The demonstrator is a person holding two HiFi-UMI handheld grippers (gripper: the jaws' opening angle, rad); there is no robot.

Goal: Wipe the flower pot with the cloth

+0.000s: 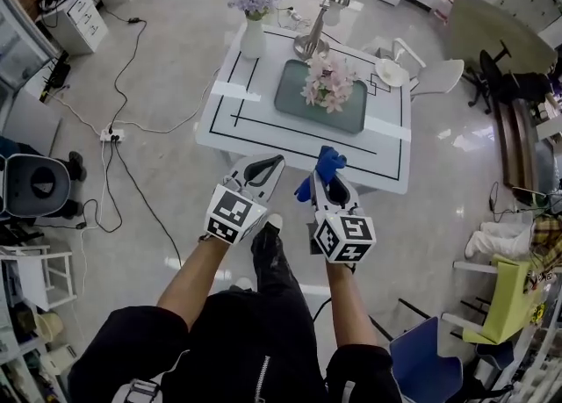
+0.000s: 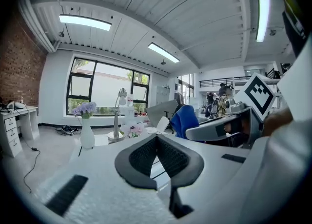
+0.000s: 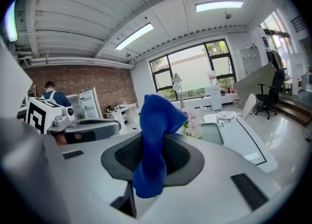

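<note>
Cloth (image 3: 157, 120), blue, is pinched between the jaws of the right claw (image 1: 327, 167), which are closed on its middle. One end stands up past the tips and the other hangs down. The left claw (image 2: 157, 137) has its jaws together with nothing between them. Both claws hover side by side at the near edge of the white worktop (image 1: 369, 169). The flower pot (image 1: 327, 82), with pink blooms, sits on a grey-green tray (image 1: 290, 94) mid-worktop, ahead of the cloth and well apart from it. A white vase (image 1: 253, 39) stands at the far left corner.
</note>
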